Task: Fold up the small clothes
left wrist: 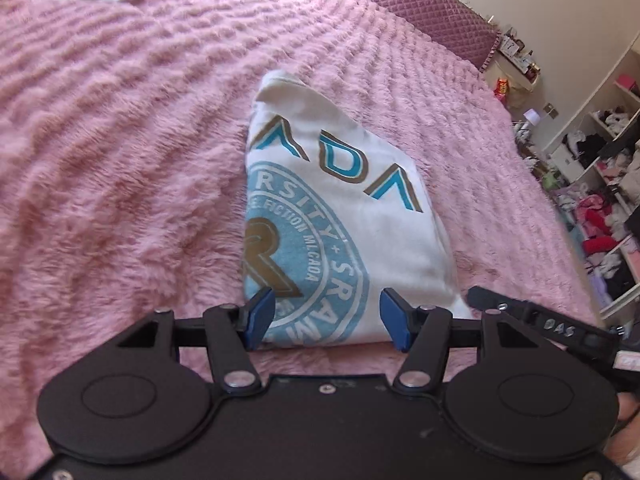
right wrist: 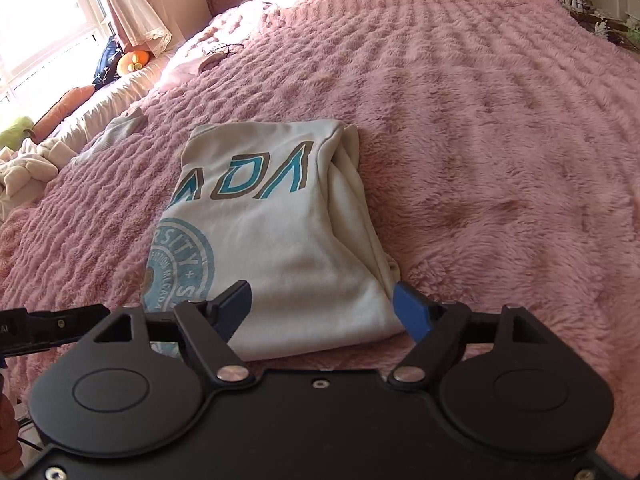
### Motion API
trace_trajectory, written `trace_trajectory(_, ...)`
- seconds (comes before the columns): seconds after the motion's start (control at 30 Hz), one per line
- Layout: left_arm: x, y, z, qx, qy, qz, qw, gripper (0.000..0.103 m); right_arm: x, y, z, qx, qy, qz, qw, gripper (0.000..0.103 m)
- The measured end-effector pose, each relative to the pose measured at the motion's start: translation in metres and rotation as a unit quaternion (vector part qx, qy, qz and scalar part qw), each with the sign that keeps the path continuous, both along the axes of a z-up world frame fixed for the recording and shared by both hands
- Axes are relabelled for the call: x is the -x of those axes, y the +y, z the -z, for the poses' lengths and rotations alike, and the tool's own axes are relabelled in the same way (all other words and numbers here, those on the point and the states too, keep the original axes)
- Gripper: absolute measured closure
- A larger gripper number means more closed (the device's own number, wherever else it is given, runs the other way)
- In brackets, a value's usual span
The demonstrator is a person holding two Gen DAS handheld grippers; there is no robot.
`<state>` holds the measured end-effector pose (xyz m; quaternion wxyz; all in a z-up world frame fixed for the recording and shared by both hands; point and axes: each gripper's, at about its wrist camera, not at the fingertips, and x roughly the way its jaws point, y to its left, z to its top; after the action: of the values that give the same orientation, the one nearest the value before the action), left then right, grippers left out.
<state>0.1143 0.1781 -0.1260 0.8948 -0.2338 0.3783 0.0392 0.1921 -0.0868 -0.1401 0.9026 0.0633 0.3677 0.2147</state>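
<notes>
A white T-shirt [left wrist: 344, 208] with a blue round print and blue-brown letters lies folded into a narrow strip on the pink fluffy bedspread [left wrist: 120, 140]. My left gripper [left wrist: 328, 316] is open, its blue pads either side of the shirt's near edge, holding nothing. In the right wrist view the same shirt [right wrist: 280, 220] lies ahead. My right gripper [right wrist: 324, 312] is open over the shirt's near right corner, empty. The other gripper's black finger shows at the right edge of the left view [left wrist: 540, 316] and the left edge of the right view [right wrist: 52, 328].
A purple quilted headboard [left wrist: 420, 4] stands at the far end. Shelves full of clothes [left wrist: 608, 200] stand to the right of the bed. A heap of pale clothes [right wrist: 28, 168] and a small light garment [right wrist: 116, 132] lie at the left. A window [right wrist: 44, 24] with curtain is behind.
</notes>
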Motion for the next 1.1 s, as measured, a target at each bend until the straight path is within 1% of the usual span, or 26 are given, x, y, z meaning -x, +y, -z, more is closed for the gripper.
trace_trajectory(0.03,0.011,-0.009,-0.007,-0.043,0.015,-0.016,0.9988,0.043,0.011,-0.001,-0.006,0.003,-0.002,0.002,1.0,0.013)
trace_trajectory(0.07,0.02,-0.016,-0.011,-0.076,0.038,-0.022,0.9961,0.044,0.02,-0.002,-0.012,0.007,-0.005,0.001,1.0,0.007)
trace_trajectory(0.1,0.029,-0.023,-0.014,-0.089,0.053,-0.023,0.9943,0.044,0.033,-0.002,-0.02,0.011,-0.012,-0.002,1.0,0.005)
trace_trajectory(0.13,0.04,-0.027,-0.017,-0.088,0.058,-0.022,0.9942,0.044,0.045,-0.004,-0.027,0.012,-0.023,-0.006,1.0,0.001)
trace_trajectory(0.17,0.051,-0.031,-0.021,-0.078,0.055,-0.025,0.9951,0.044,0.06,-0.006,-0.035,0.015,-0.039,-0.01,0.999,0.0)
trace_trajectory(0.23,0.079,-0.038,-0.029,-0.052,0.036,-0.036,0.9973,0.043,0.087,-0.01,-0.048,0.028,-0.067,0.002,0.997,0.0)
trace_trajectory(0.3,0.1,-0.047,-0.038,-0.046,0.039,-0.05,0.997,0.043,0.112,-0.017,-0.059,0.036,-0.089,0.022,0.995,0.0)
trace_trajectory(0.4,0.127,-0.063,-0.053,-0.064,0.049,-0.045,0.9957,0.043,0.134,-0.024,-0.068,0.053,-0.088,0.026,0.994,0.0)
trace_trajectory(0.47,0.141,-0.07,-0.061,-0.076,0.043,-0.053,0.9948,0.042,0.147,-0.025,-0.072,0.073,-0.089,0.019,0.993,0.0)
trace_trajectory(0.53,0.156,-0.078,-0.072,-0.093,0.032,-0.061,0.9933,0.041,0.158,-0.022,-0.074,0.106,-0.1,0.03,0.989,0.0)
trace_trajectory(0.57,0.16,-0.08,-0.076,-0.098,0.031,-0.064,0.9926,0.04,0.163,-0.021,-0.075,0.121,-0.106,0.032,0.986,0.0)
trace_trajectory(0.63,0.166,-0.084,-0.085,-0.102,0.031,-0.066,0.9921,0.038,0.17,-0.021,-0.077,0.129,-0.109,0.031,0.985,0.0)
trace_trajectory(0.77,0.168,-0.087,-0.095,-0.101,0.05,-0.061,0.9918,0.037,0.176,-0.027,-0.082,0.082,-0.072,0.012,0.994,0.0)
trace_trajectory(0.83,0.168,-0.089,-0.097,-0.1,0.051,-0.057,0.992,0.037,0.178,-0.027,-0.084,0.072,-0.061,0.006,0.996,0.0)
trace_trajectory(0.97,0.168,-0.093,-0.1,-0.107,0.048,-0.058,0.9914,0.036,0.183,-0.024,-0.087,0.066,-0.06,-0.003,0.996,0.0)
trace_trajectory(1.03,0.168,-0.095,-0.102,-0.117,0.047,-0.058,0.9903,0.036,0.185,-0.023,-0.089,0.073,-0.064,-0.004,0.995,0.0)
trace_trajectory(1.1,0.17,-0.094,-0.104,-0.117,0.045,-0.058,0.9904,0.036,0.187,-0.022,-0.09,0.08,-0.068,-0.003,0.994,0.0)
